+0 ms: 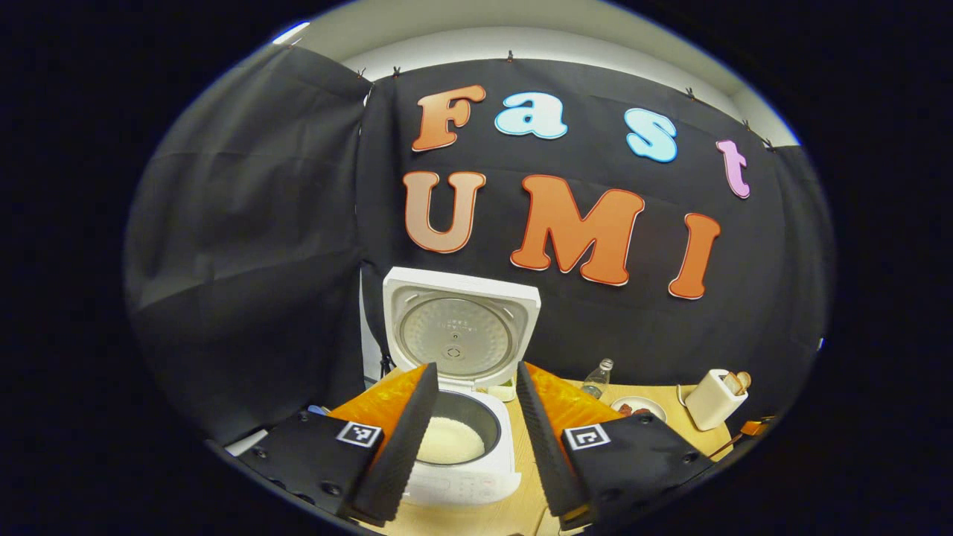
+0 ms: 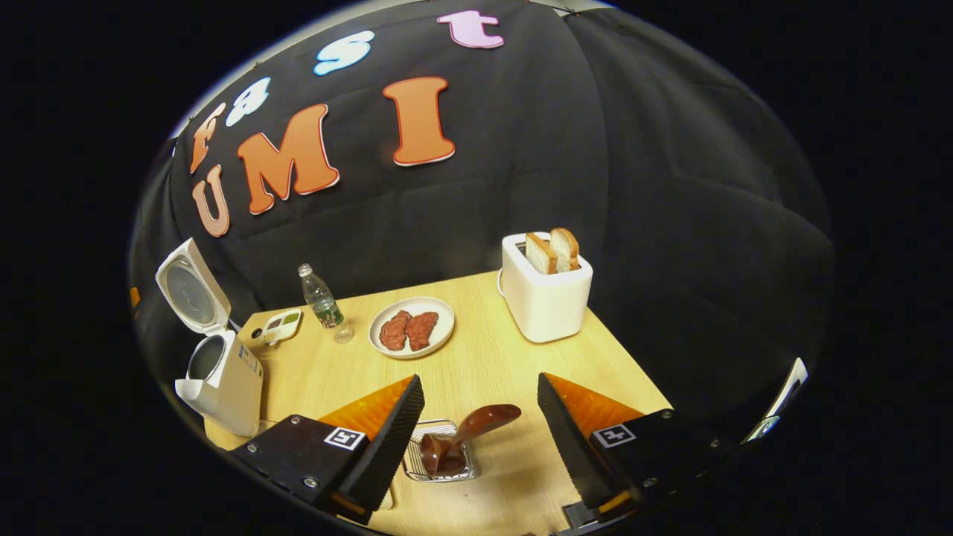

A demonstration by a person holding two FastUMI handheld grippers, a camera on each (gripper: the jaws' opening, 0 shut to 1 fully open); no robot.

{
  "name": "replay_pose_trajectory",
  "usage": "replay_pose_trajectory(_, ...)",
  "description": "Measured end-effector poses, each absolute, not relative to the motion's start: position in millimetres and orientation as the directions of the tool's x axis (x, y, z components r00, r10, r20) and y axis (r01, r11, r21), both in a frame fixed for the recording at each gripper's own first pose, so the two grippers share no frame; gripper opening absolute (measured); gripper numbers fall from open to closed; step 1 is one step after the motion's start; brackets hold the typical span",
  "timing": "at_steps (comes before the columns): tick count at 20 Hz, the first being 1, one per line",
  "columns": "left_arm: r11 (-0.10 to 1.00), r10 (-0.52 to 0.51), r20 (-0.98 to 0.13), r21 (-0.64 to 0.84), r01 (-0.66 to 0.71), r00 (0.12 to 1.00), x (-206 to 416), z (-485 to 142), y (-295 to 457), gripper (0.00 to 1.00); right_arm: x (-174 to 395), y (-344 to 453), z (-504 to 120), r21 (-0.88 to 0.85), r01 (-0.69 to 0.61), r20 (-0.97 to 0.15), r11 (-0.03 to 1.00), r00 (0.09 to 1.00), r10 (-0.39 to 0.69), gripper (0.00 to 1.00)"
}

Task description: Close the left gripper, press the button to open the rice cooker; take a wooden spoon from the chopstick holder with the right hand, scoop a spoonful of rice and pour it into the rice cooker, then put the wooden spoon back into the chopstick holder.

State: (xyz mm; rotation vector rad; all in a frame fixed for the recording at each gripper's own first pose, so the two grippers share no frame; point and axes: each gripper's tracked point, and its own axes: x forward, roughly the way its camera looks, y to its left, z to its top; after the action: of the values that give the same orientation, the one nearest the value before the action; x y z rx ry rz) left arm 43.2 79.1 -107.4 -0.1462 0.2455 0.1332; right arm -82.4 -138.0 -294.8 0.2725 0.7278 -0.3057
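The white rice cooker [image 1: 476, 476] stands open just ahead of my left gripper [image 1: 476, 368], its lid [image 1: 461, 327] upright and white rice [image 1: 450, 441] in the pot. The left gripper is open and holds nothing, its fingers framing the pot. In the right gripper view the cooker [image 2: 223, 380] sits at the table's left end. A brown wooden spoon [image 2: 469, 432] rests in the wire chopstick holder [image 2: 439, 454], handle slanting up to the right. My right gripper [image 2: 478, 380] is open just above it, apart from the spoon.
On the wooden table [image 2: 491, 357] stand a plate of meat slices [image 2: 412, 327], a water bottle [image 2: 322, 301], a small dish [image 2: 281, 324] and a white toaster [image 2: 543, 294] with two bread slices. The bottle [image 1: 598, 377] and toaster [image 1: 713, 398] lie right of the cooker.
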Motion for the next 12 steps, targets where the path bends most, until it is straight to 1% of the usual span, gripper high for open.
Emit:
replay_pose_trajectory(1, 0.982, 0.126, -0.258, -0.102, -0.157, 0.958, 39, -109, 77, 0.78, -85, -138, -305, 0.15, 0.369, -0.704, 0.917, 0.691, -0.163, 0.95)
replay_pose_trajectory(5, 0.987, 0.137, -0.261, -0.046, -0.155, 0.955, 21, -109, 54, 0.81, -87, -127, -340, 0.238, 0.376, -0.744, 0.896, 0.663, -0.08, 0.94)
replay_pose_trajectory(6, 0.987, 0.139, -0.267, -0.036, -0.154, 0.954, 15, -111, 50, 0.79, -88, -127, -346, 0.262, 0.379, -0.751, 0.888, 0.658, -0.059, 0.93)
replay_pose_trajectory(7, 0.987, 0.143, -0.273, -0.027, -0.157, 0.951, 11, -111, 45, 0.79, -87, -124, -354, 0.289, 0.378, -0.756, 0.88, 0.654, -0.032, 0.92)
replay_pose_trajectory(8, 0.987, 0.148, -0.278, -0.02, -0.159, 0.949, 6, -112, 42, 0.81, -87, -121, -362, 0.31, 0.382, -0.758, 0.87, 0.652, -0.016, 0.89)
replay_pose_trajectory(9, 0.986, 0.155, -0.283, -0.014, -0.165, 0.947, 2, -113, 40, 0.81, -84, -119, -366, 0.336, 0.381, -0.752, 0.861, 0.659, 0.002, 0.86)
replay_pose_trajectory(12, 0.982, 0.179, -0.302, -0.01, -0.191, 0.936, -7, -116, 34, 0.79, -82, -110, -371, 0.411, 0.376, -0.732, 0.831, 0.679, 0.055, 0.55)
